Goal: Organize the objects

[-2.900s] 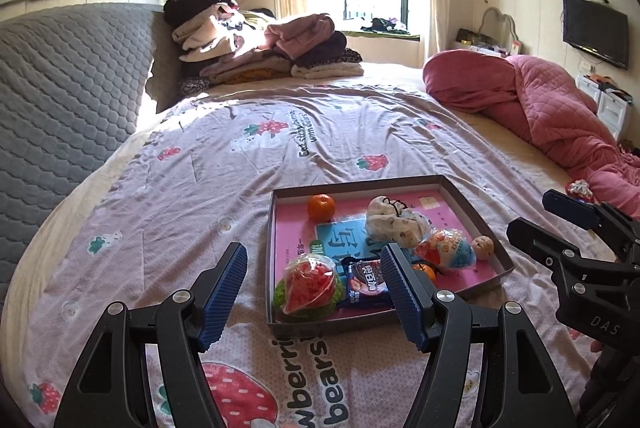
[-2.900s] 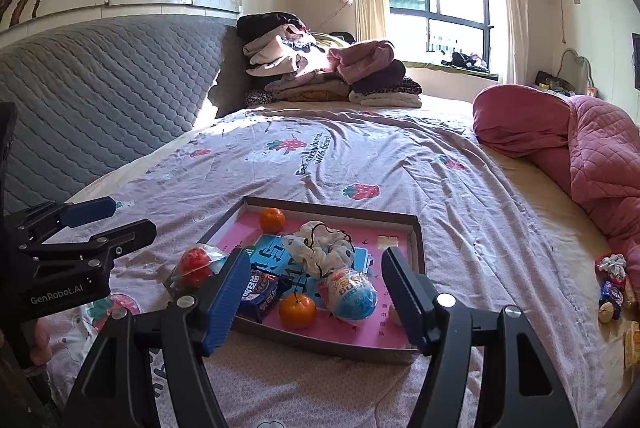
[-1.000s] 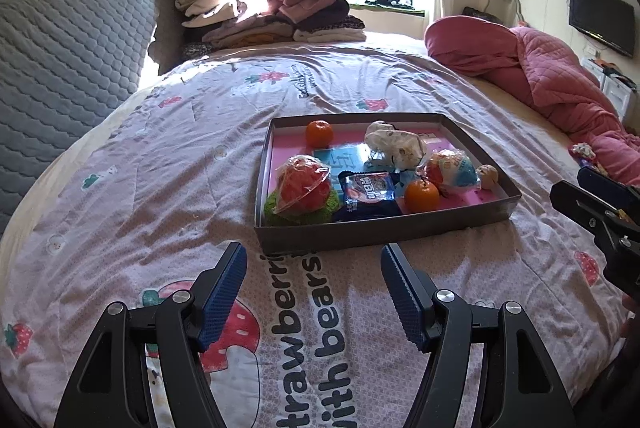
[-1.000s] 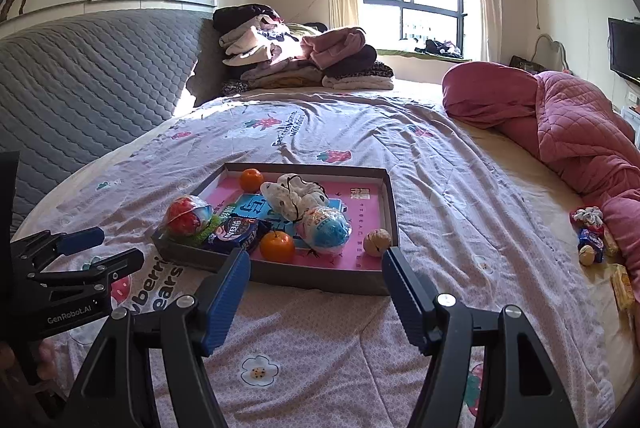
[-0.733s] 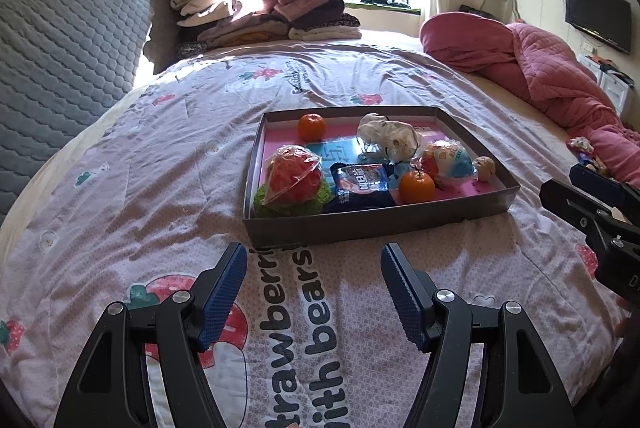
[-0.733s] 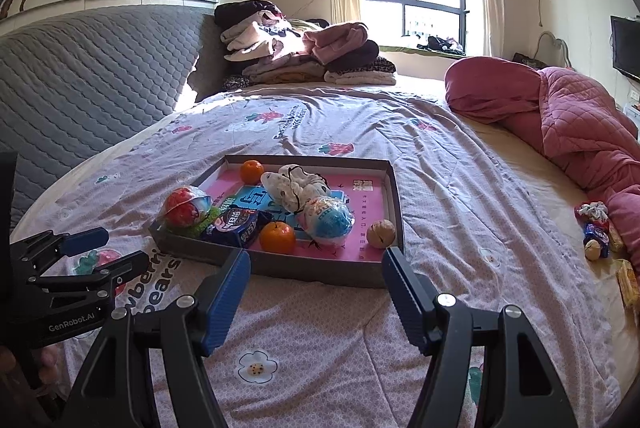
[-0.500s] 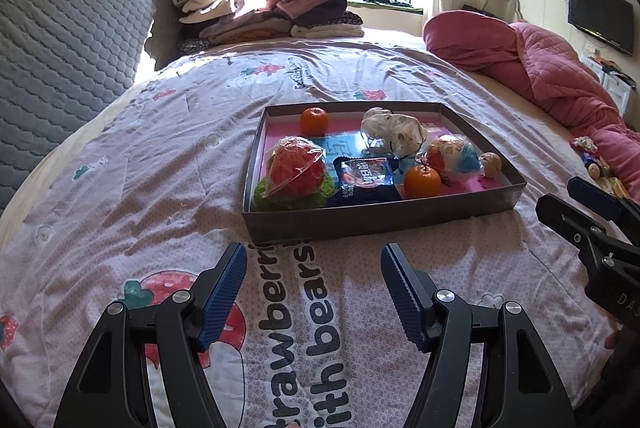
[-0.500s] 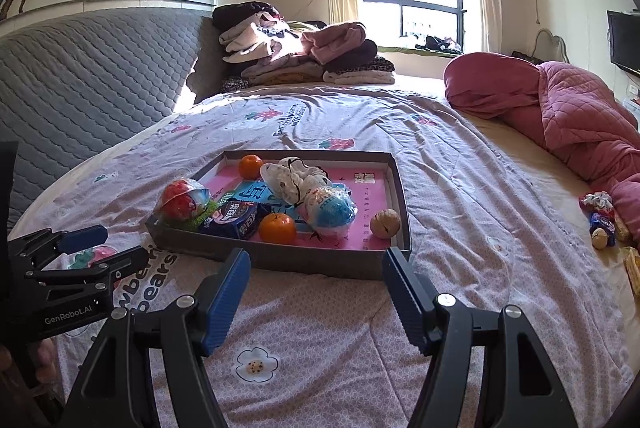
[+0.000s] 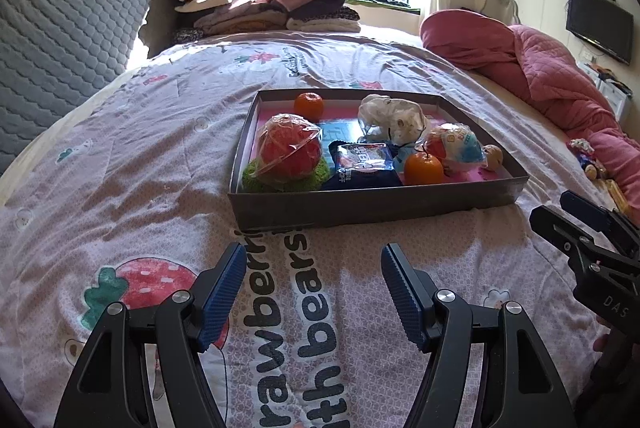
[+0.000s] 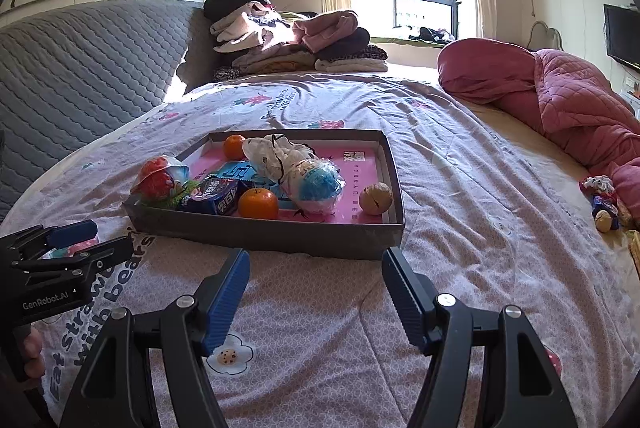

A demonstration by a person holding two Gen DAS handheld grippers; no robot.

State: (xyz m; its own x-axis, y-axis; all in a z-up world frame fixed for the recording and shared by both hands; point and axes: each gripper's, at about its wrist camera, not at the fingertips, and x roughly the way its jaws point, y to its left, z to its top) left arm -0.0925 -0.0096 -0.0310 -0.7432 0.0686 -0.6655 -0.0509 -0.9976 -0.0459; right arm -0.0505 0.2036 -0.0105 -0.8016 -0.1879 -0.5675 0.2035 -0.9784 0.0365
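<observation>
Left wrist view: the left gripper (image 9: 312,270) hung over the bedspread (image 9: 132,163) with its jaws spread wide and nothing between them. The tray (image 9: 376,205) lay straight ahead of the jaws, near but apart from them, its long axis running crosswise to the fingers and its near wall facing them. Inside the tray, the wrapped red ball (image 9: 289,152) sat at the near left corner, the dark snack packet (image 9: 362,163) beside it, then an orange (image 9: 423,167).

Right wrist view: the right gripper (image 10: 315,270) also had its jaws spread and empty, their tips just short of the tray's (image 10: 264,228) near wall. Past the tray's right side, well apart from it, several small loose items (image 10: 604,203) lay against the pink quilt (image 10: 568,107). Judgement: those remained to be gathered, and the right gripper stood nearer them. Their long axes could not be determined.
</observation>
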